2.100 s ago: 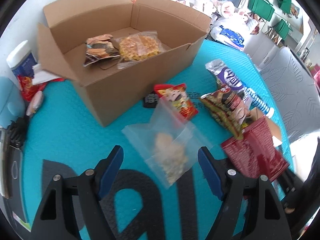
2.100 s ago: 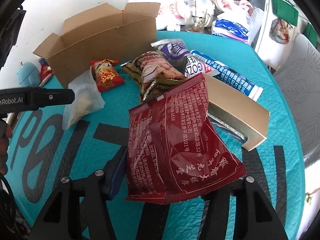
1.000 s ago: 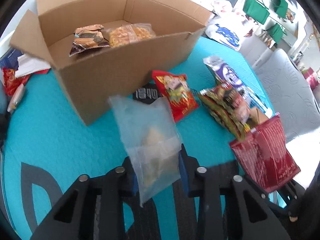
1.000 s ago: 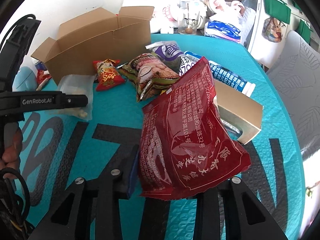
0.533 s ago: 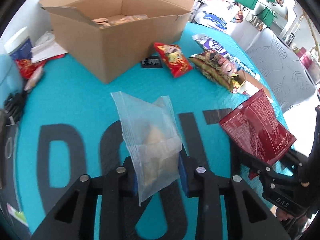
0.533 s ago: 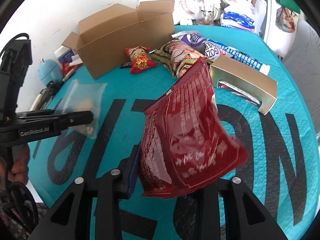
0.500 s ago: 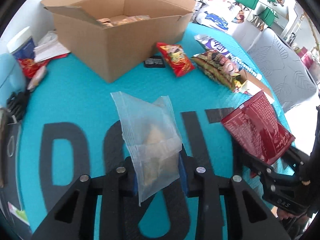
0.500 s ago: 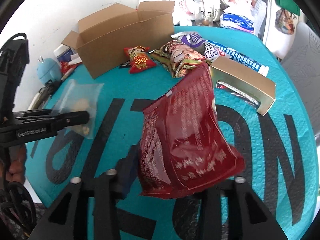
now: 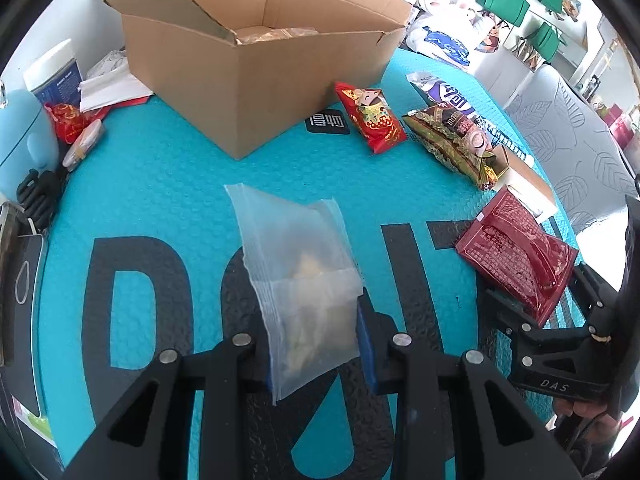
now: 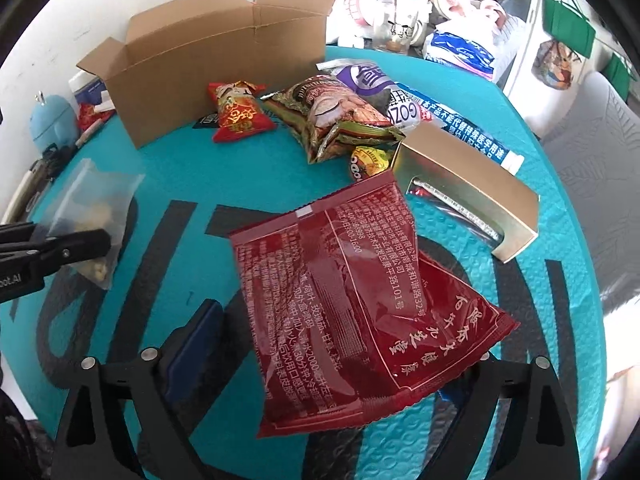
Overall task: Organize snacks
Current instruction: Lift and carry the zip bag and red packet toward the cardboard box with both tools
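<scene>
Over the teal surface (image 9: 168, 168), my left gripper (image 9: 316, 344) stays clamped on the clear bag (image 9: 304, 280); my right gripper (image 10: 332, 344) has just been opening, jaws apart, red packet (image 10: 360, 312) between them, cardboard box (image 9: 256, 68) beyond.

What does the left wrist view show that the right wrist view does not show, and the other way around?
Only the left wrist view shows the snacks inside the cardboard box and the left gripper shut on the clear bag.

Only the right wrist view shows the window side of the gold box, a small yellow packet beside it, and the right gripper, whose jaws have just been opening; its left pad stands clear of the dark red packet between them.

Both show the box, the clear bag, the dark red packet and the teal mat.
</scene>
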A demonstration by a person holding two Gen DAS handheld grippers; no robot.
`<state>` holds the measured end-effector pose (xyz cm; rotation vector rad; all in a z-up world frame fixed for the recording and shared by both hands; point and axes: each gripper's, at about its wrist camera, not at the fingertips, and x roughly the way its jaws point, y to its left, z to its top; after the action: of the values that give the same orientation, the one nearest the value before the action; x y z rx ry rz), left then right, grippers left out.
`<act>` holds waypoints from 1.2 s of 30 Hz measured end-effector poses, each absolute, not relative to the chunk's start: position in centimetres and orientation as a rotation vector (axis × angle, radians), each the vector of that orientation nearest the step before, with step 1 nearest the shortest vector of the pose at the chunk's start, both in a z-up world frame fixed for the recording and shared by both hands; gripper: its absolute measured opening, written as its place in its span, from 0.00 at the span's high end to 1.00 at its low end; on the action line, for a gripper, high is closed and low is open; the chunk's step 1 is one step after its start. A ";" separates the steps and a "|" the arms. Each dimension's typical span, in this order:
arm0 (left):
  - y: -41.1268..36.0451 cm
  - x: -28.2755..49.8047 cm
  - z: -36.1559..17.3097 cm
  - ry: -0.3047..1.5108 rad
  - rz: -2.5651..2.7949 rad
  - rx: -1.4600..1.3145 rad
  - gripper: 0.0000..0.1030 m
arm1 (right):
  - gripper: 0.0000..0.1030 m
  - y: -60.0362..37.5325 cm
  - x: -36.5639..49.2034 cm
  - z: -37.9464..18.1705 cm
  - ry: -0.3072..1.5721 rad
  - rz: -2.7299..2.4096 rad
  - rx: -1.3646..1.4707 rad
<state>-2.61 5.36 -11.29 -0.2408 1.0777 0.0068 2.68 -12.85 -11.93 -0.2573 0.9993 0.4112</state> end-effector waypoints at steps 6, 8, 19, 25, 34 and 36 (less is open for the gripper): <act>5.2 -2.0 -11.3 1.081 0.005 -0.220 0.70 | 0.03 -13.2 4.0 -11.9 0.996 0.389 -0.275; 5.0 -1.8 -11.2 1.082 0.002 -0.207 0.70 | 0.03 -13.3 4.5 -11.8 0.992 0.383 -0.290; 4.6 -1.3 -11.2 1.078 -0.016 -0.198 0.70 | 0.63 -12.7 4.7 -11.3 0.962 0.496 -0.296; 4.5 -1.7 -10.8 1.063 -0.015 -0.201 0.71 | 0.73 -12.6 4.6 -11.3 0.939 0.504 -0.261; 3.9 -2.2 -8.4 0.987 -0.015 -0.137 0.72 | 0.75 -12.7 3.3 -10.2 0.936 0.592 -0.173; 3.9 -2.1 -7.7 0.972 -0.017 -0.139 0.72 | 0.75 -12.5 3.0 -9.8 0.929 0.613 -0.169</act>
<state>-2.07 3.94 -7.71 -0.1387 0.9721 -0.0172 3.02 -12.52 -9.82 -0.1687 0.9291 0.6129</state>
